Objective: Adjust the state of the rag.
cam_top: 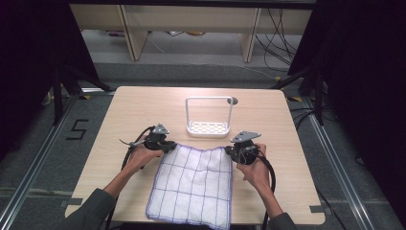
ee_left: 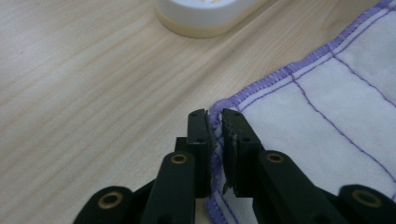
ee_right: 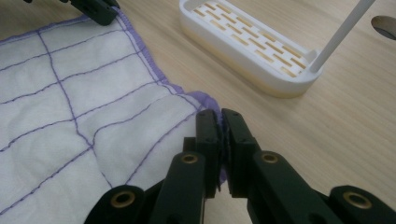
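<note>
Both forearms reach in from the near edge, hands low over the table (cam_top: pixel 124 108). The left gripper (ee_left: pixel 214 122) pinches the far left corner of the white cloth (cam_top: pixel 194 184), the right gripper (ee_right: pixel 220 121) pinches its far right corner; the cloth lies flat between them on the near half. Just beyond stands 1 white slotted rack (cam_top: pixel 209 128) with a hoop handle, holding nothing.
</note>
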`<action>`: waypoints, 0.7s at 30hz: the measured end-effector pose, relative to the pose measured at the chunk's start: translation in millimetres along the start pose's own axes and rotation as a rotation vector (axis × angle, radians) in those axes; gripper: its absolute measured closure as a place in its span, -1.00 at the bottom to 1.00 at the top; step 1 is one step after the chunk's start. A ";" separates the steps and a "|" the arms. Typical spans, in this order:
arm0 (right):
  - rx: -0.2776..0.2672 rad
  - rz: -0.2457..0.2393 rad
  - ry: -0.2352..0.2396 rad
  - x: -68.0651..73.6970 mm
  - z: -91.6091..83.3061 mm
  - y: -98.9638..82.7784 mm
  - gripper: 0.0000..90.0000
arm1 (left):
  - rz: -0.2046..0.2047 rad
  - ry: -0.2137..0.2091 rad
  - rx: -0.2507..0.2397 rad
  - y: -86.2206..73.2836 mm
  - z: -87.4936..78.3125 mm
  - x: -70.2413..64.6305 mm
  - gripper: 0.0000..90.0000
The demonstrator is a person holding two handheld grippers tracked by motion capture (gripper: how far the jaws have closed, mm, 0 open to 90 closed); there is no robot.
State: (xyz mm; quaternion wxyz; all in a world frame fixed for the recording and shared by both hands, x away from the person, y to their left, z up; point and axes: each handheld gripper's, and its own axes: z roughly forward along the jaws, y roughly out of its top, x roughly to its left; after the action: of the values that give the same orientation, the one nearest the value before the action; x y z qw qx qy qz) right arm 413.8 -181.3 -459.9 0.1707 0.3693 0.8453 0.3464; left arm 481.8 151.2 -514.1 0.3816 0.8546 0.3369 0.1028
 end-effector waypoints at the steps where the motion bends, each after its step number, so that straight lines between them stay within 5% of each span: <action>1: -0.002 -0.008 -0.001 -0.9 0.8 -0.1 0.92 | -0.008 -0.006 0.000 0.1 -0.2 0.8 0.87; 5: 0.000 0.015 0.002 -2.5 1.0 -0.2 0.92 | -0.063 -0.016 -0.027 0.7 -4.0 2.4 0.91; 14: -0.021 0.000 -0.012 -12.6 -16.2 14.8 0.93 | -0.029 0.016 -0.138 16.0 -39.0 0.7 0.92; 21: -0.043 -0.076 -0.048 -20.0 -30.0 41.3 0.93 | -0.021 0.035 -0.252 34.5 -65.9 -4.1 0.92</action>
State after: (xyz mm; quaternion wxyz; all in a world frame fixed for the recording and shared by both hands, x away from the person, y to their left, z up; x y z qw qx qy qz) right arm 431.7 -189.8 -408.8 0.2117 0.3413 0.8467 0.3489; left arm 467.3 170.3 -443.6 0.4813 0.7943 0.3367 0.1552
